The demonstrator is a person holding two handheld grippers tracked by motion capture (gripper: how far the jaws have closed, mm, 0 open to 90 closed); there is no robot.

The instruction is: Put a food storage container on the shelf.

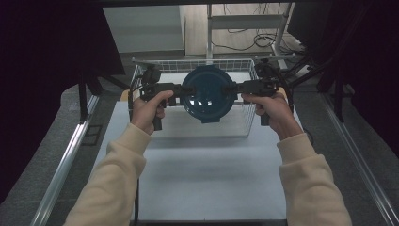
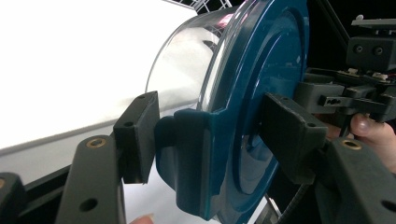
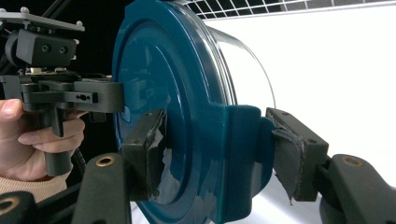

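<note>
Left gripper [image 2: 210, 140], right gripper [image 3: 217, 154]: each partly closed, pads clamping opposite latch tabs of blue-lidded clear container [image 1: 208, 93], held above wire basket [image 1: 244, 123] at table's [image 1: 211, 183] far end. Risk: uneven lift, tab slips, container drops

container [image 2: 187, 70] body overexposed, contents unreadable, blue lid [image 3: 187, 116] cut off at bottom edge
</note>
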